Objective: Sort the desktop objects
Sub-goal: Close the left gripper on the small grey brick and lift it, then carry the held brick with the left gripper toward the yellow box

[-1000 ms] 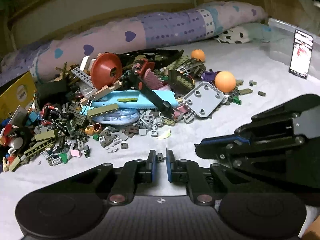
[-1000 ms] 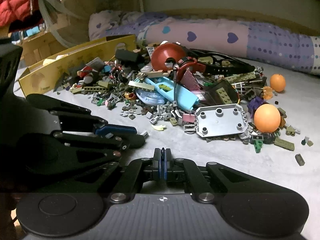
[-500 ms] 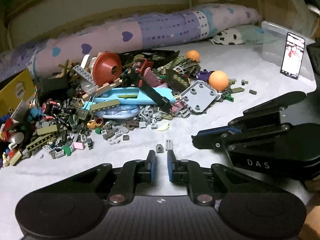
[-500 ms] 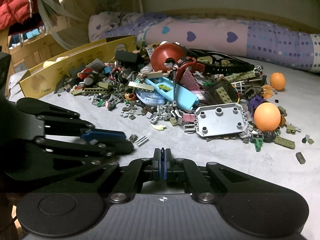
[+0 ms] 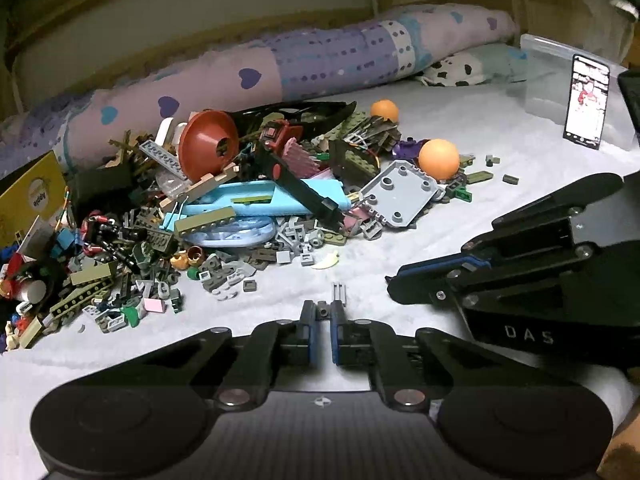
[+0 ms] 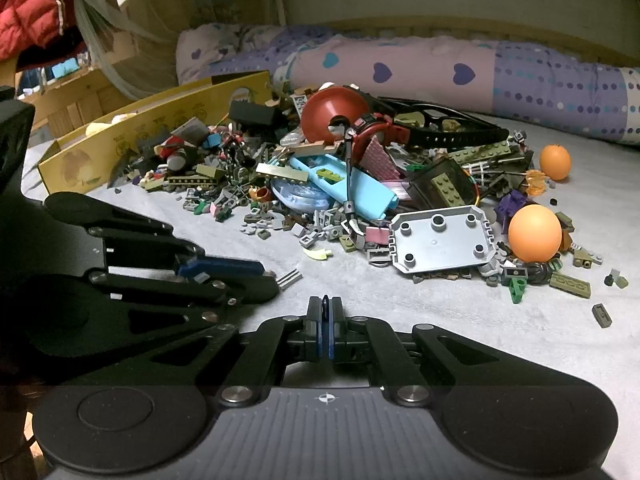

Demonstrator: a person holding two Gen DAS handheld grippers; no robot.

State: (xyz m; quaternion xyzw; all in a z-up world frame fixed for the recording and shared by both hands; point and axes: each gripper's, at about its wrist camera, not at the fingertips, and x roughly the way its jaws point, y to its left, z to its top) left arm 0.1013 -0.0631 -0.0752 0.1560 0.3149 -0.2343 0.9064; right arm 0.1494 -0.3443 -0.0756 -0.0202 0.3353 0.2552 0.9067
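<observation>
A heap of toy bricks and odd parts (image 5: 248, 208) lies on the grey bed sheet; it also shows in the right wrist view (image 6: 340, 184). My left gripper (image 5: 322, 314) sits low on the sheet, its jaws a small gap apart around a small dark grey brick (image 5: 322, 313). A small grey ribbed piece (image 5: 338, 291) lies just beyond it, also in the right wrist view (image 6: 290, 278). My right gripper (image 6: 325, 312) is shut and empty; it shows from the side in the left wrist view (image 5: 396, 284).
In the heap are a red funnel (image 5: 208, 144), a light blue case (image 5: 264, 200), a grey plate (image 6: 440, 238) and two orange balls (image 6: 534, 232) (image 6: 555, 161). A yellow cardboard box (image 6: 160, 128) stands left. A clear bin (image 5: 560, 76) with a phone (image 5: 586, 100) stands right. A pillow (image 5: 280, 76) lies behind.
My left gripper has come forward, so the small dark grey brick now sits between its jaws again. The ribbed piece lies just ahead. The right gripper stayed shut.
</observation>
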